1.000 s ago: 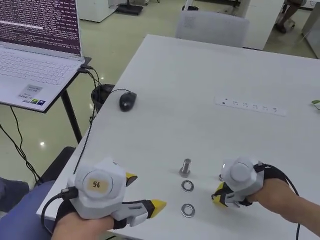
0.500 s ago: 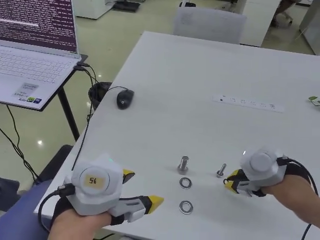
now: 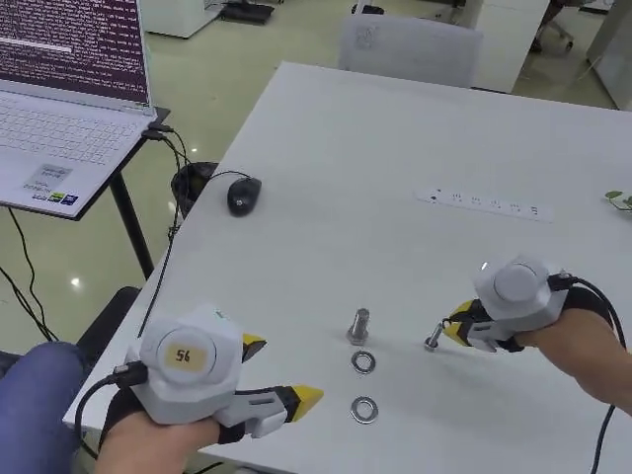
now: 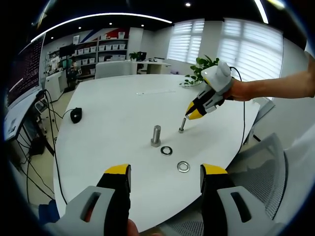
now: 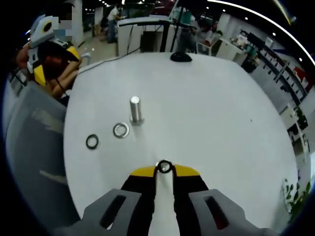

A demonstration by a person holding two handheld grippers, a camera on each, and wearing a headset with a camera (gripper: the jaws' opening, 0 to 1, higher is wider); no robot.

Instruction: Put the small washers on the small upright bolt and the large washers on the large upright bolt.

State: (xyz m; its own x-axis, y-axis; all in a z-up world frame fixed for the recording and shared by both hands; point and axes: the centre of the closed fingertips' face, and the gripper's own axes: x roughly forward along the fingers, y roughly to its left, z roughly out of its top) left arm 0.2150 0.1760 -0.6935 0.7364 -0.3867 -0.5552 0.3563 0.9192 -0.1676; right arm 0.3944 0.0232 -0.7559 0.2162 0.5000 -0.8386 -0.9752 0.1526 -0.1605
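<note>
**A:** How far along is it?

**B:** Early, I judge; the large bolt [image 3: 359,326] stands upright on the white table [image 3: 395,148] with nothing over it; two washers lie flat just beside it, the nearer washer [image 3: 363,362] almost at its foot and the farther washer [image 3: 364,408] closer to the table's front edge

**A:** And the small bolt?

**B:** The small bolt [image 3: 433,338] stands to the right of the large one; the right gripper [image 3: 454,329] has its yellow tips just at the top of it; in the right gripper view its jaws are pressed together on a small ring [image 5: 164,167], which looks like a small washer, though it is too tiny there to be sure

**A:** What about the other one?

**B:** The left gripper [image 3: 281,371] hangs near the front edge, left of the loose washers; its jaws are spread wide with nothing between them

**A:** So what is left?

**B:** Nearly all of it; the pinched ring has to drop over the small bolt; the two loose washers, which I take for the large ones, have to go on the large bolt; nothing reads as finished
</note>
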